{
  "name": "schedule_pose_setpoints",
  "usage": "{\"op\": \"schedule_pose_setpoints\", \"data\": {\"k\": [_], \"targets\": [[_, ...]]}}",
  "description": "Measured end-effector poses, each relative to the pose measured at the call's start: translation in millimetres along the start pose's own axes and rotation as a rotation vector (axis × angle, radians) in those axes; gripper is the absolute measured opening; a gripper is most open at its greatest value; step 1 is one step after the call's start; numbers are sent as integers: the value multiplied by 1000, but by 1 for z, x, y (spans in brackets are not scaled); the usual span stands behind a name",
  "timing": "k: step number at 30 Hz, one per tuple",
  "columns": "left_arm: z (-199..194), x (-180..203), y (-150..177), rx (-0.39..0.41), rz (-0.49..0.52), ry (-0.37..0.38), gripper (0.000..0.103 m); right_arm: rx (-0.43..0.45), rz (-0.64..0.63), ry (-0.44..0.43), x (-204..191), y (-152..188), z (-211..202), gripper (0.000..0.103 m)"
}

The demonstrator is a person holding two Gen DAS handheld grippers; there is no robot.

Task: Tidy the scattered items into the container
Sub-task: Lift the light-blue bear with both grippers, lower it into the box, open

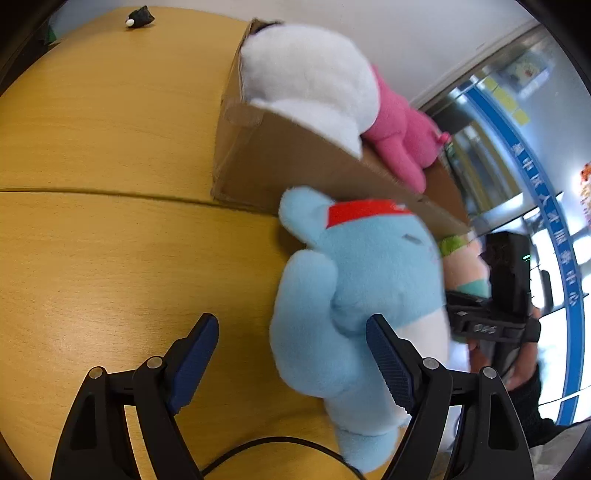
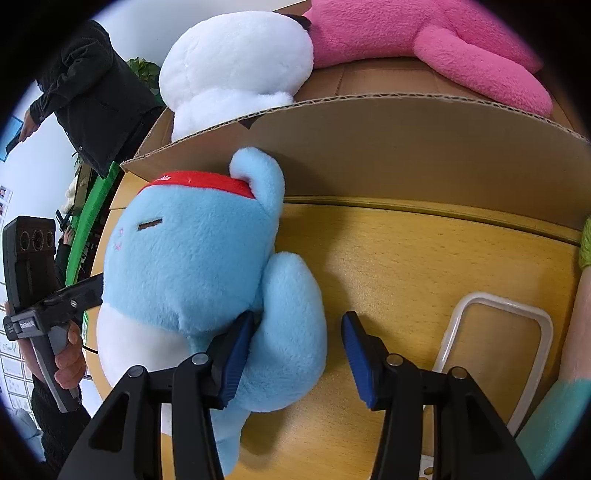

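Note:
A light blue plush with a red headband lies on the wooden table against the cardboard box. The box holds a white plush and a pink plush. My left gripper is open; the blue plush touches its right finger and spreads into the gap. My right gripper is open around the plush's arm, its left finger pressed into the plush. The other handheld gripper shows in each view.
A clear plastic tub sits on the table at the right. A green-and-peach plush lies beside it. A small black-and-white toy sits at the table's far edge. A person in black stands behind.

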State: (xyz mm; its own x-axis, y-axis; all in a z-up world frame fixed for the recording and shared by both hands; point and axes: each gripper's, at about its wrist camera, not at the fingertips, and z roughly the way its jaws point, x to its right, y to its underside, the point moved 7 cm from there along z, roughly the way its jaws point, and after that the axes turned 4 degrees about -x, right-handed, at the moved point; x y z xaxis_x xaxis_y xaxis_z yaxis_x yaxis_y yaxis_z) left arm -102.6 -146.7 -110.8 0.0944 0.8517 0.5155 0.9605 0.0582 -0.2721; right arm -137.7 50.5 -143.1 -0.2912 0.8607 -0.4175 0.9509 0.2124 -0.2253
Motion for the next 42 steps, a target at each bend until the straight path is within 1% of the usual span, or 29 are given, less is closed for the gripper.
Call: {"op": "schedule_pose_setpoints", "data": {"k": [1, 2, 3, 4, 6, 8, 12, 14, 16, 18, 20, 23, 25, 27, 29, 31, 32, 34, 36, 39, 41, 42], "targets": [[6, -2, 1, -17, -3, -5, 70, 3, -7, 5, -1, 0, 0, 49], [11, -3, 2, -33, -8, -2, 52, 7, -13, 9, -2, 0, 0, 48], [15, -3, 3, -43, -19, 20, 35, 6, -20, 3, -3, 1, 0, 43], [18, -3, 4, -49, -24, 24, 34, 4, -26, -25, -5, 2, 1, 31], [20, 0, 6, -54, -12, -2, 28, 10, -49, -32, -7, 4, 0, 30], [17, 8, 8, -43, 17, -26, 25, 23, -59, -26, -8, 6, -4, 26], [1, 29, 6, -3, 52, -46, 23, 64, -63, -23, -10, 7, -18, 21], [-12, 45, 1, 30, 77, -48, 23, 112, -69, -25, -11, 3, -38, 20], [-32, 68, -11, 84, 118, -48, 23, 167, -80, -24, -13, -6, -61, 20], [-50, 91, -30, 143, 156, -50, 23, 228, -95, -22, -15, -19, -88, 20], [-61, 114, -55, 186, 201, -72, 23, 290, -112, -15, -14, -40, -114, 20], [-61, 148, -97, 222, 260, -95, 23, 364, -118, 31, -1, -80, -145, 20], [-49, 163, -132, 225, 283, -106, 23, 363, -97, 60, 20, -102, -145, 21], [-32, 165, -163, 214, 298, -118, 23, 355, -73, 88, 42, -123, -143, 21], [-10, 161, -188, 197, 298, -149, 23, 346, -49, 116, 64, -143, -140, 21], [22, 150, -207, 161, 287, -181, 23, 337, -25, 144, 86, -164, -137, 21], [40, 143, -214, 136, 269, -199, 23, 313, -17, 159, 92, -169, -125, 21], [71, 130, -218, 90, 239, -224, 23, 253, -7, 185, 99, -171, -97, 21], [77, 128, -215, 101, 260, -217, 24, 204, -2, 203, 107, -166, -74, 21], [77, 129, -212, 112, 284, -250, 24, 193, 27, 168, 116, -161, -65, 22], [81, 132, -212, 118, 290, -285, 25, 197, 32, 167, 119, -161, -64, 23], [84, 132, -212, 120, 293, -314, 25, 200, 30, 181, 119, -162, -64, 23]]}}
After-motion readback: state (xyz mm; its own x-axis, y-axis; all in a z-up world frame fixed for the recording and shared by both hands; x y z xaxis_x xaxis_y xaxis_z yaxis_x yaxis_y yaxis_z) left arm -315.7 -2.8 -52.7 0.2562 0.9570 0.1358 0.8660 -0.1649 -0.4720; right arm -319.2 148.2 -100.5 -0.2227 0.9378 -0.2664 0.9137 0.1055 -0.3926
